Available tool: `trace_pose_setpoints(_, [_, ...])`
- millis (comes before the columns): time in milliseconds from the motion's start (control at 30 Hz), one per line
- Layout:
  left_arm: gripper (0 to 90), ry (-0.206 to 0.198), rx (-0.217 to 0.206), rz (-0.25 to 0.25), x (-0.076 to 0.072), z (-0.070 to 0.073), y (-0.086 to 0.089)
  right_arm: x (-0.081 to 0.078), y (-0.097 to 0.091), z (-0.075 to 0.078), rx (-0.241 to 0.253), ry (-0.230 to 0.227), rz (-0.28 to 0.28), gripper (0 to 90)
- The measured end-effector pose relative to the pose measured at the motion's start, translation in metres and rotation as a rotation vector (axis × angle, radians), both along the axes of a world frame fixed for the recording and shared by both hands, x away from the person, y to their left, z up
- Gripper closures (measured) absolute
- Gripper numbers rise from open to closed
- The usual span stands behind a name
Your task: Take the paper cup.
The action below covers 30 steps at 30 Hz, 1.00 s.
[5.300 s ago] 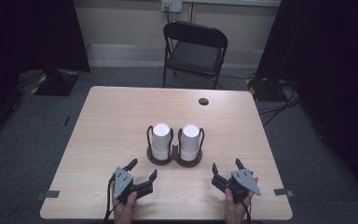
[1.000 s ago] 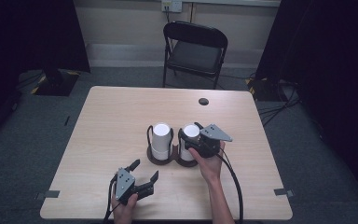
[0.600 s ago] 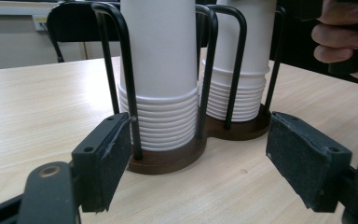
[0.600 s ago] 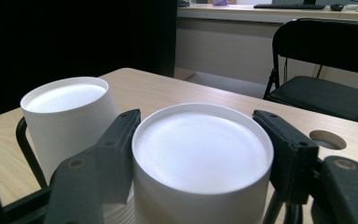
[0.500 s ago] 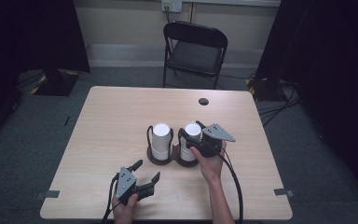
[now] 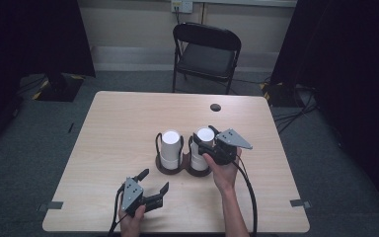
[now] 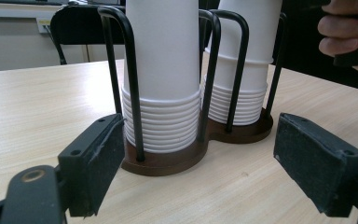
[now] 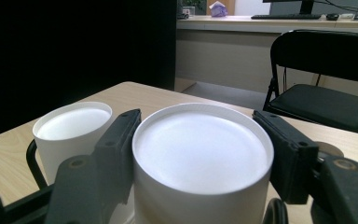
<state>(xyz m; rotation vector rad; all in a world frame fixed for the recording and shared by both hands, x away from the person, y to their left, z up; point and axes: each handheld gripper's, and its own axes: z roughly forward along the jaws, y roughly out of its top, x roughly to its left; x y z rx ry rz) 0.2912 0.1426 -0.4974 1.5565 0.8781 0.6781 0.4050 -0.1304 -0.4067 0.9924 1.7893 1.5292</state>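
Observation:
Two stacks of upturned white paper cups stand in a brown holder (image 6: pixel 171 169) with black wire loops at the table's middle. My right gripper (image 6: pixel 203 137) comes in from the right and is shut on the top cup of the right stack (image 6: pixel 196 157); in the right gripper view its pads (image 8: pixel 121 140) press both sides of that cup (image 8: pixel 200 154). The left stack (image 6: pixel 170 145) stands free beside it. My left gripper (image 6: pixel 154 180) rests near the front edge, open and pointed at the holder (image 7: pixel 168 161). Its jaws have just been opening a little wider, with nothing between them.
A black folding chair (image 6: pixel 207 54) stands behind the table's far edge. A small dark round spot (image 6: pixel 215 107) lies on the tabletop at the far right. Bare wood surrounds the holder on all sides.
Since the earliest frame my right gripper has moved from the front edge up to the right stack and closed on its top cup. Over the last second it barely shifts. The left gripper stays put.

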Motion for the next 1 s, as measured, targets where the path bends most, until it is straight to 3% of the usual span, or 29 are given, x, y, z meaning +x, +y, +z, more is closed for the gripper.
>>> trace_pose_setpoints(367, [15.8,0.013,-0.026,0.005,0.001,0.0,0.002,-0.002,0.001,0.012,0.006,-0.025,0.003,35.1])
trace_pose_setpoints(800, [16.1,0.002,-0.005,0.022,0.0,0.0,0.0,-0.006,-0.002,0.023,0.007,-0.041,-0.004,35.3])
trace_pose_setpoints(1000, [16.1,0.026,-0.028,0.027,0.002,0.0,0.002,-0.007,-0.005,0.028,0.024,-0.049,-0.002,35.4])
